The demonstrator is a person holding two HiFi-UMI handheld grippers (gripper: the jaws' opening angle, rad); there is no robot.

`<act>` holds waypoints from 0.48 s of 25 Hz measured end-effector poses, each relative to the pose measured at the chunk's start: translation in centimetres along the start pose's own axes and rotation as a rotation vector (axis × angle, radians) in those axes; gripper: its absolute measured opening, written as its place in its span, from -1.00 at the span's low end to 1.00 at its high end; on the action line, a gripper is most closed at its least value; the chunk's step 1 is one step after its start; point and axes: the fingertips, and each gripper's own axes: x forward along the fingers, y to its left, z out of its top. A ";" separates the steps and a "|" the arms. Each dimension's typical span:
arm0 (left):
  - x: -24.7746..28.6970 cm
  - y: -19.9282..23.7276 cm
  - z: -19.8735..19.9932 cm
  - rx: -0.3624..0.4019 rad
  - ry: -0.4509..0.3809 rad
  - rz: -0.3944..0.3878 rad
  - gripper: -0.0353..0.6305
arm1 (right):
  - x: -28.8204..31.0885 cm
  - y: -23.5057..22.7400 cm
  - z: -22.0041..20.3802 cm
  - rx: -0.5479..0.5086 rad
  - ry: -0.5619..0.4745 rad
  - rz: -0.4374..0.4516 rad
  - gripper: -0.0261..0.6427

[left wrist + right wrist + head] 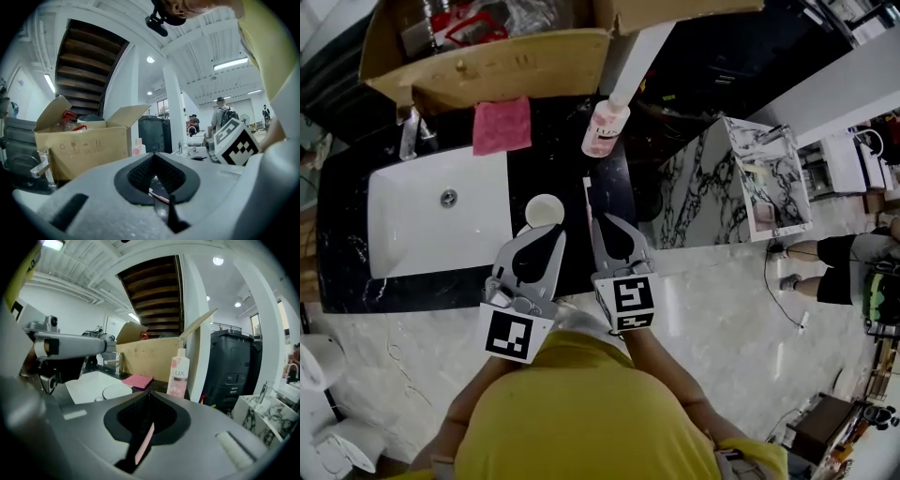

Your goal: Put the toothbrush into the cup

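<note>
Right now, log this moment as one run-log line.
left tongs: shut, empty | right tongs: shut, empty | toothbrush: on counter | cup: upright beside sink

The left gripper (153,160) has its jaws closed tip to tip, with an open cardboard box (79,147) beyond at left, a dark bin (154,133) behind, and the other gripper's marker cube (236,143) at right.

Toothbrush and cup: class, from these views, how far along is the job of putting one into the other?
Done: nothing yet; the white cup looks empty beside the sink. In hand: nothing; the left gripper and right gripper hover at the counter edge, jaws together. A thin pinkish stick, probably the toothbrush, lies beside the cup. Still to do: grasp it, lift it, drop it in.
</note>
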 end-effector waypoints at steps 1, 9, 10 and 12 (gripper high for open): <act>0.2 0.1 -0.2 0.001 0.006 -0.001 -0.88 | 0.6 -0.2 -0.8 0.004 0.037 0.011 -0.86; 1.0 1.2 -1.5 -0.016 0.027 -0.004 -0.88 | 3.9 -0.2 -6.1 0.018 0.288 0.104 -0.73; 1.1 1.4 -1.5 -0.013 0.030 -0.007 -0.88 | 4.2 -0.3 -6.5 0.024 0.312 0.107 -0.72; 1.3 1.8 -1.3 0.005 0.038 -0.020 -0.88 | 4.7 -0.3 -7.3 0.034 0.363 0.118 -0.71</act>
